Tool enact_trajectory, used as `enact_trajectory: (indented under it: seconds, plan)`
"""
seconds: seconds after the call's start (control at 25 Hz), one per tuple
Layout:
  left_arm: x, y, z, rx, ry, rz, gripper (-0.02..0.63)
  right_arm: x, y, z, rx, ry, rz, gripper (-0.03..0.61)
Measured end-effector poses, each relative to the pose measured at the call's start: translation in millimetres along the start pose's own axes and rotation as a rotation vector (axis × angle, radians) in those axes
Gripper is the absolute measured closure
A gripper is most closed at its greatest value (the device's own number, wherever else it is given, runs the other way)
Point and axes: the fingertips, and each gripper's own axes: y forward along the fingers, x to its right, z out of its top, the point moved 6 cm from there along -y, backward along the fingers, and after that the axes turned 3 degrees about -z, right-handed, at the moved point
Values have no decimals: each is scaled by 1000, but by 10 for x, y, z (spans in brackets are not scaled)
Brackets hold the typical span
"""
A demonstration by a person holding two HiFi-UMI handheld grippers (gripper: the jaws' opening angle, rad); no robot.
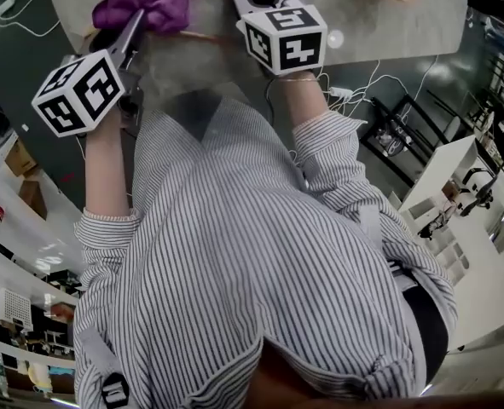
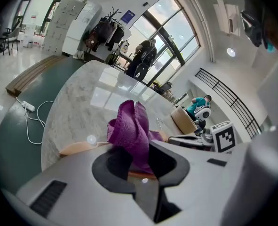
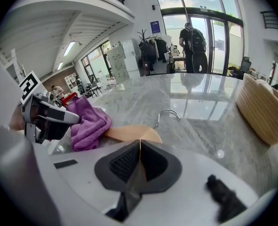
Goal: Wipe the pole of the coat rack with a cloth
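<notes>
A purple cloth [image 2: 131, 131] stands bunched between the jaws of my left gripper [image 2: 138, 159], which is shut on it. In the head view the cloth [image 1: 145, 2] sits at the tip of that gripper [image 1: 128, 34], over the marble table [image 1: 388, 24]. My right gripper [image 3: 139, 149] is shut on the thin edge of a wooden clothes hanger [image 3: 129, 133], whose metal hook [image 3: 167, 113] lies on the table. The cloth [image 3: 89, 121] rests against the hanger's left end, beside the left gripper [image 3: 47, 117]. No coat rack pole shows in any view.
A woven basket [image 3: 263, 109] stands on the table to the right. A white cable with a power strip [image 2: 28, 107] lies on the green floor beside the table. A person [image 3: 195, 44] stands by the far glass doors. White shelving [image 1: 456, 186] is at the right.
</notes>
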Motion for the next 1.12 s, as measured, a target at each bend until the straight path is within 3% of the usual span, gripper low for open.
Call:
enact_trajectory:
  seconds: [0.68, 1.12]
  plan:
    - [-281, -404, -14, 74, -26, 87, 520, -74, -6, 2, 27, -31, -55, 561]
    - [-341, -432, -26, 82, -28, 146, 520, 114, -7, -60, 42, -16, -57, 561]
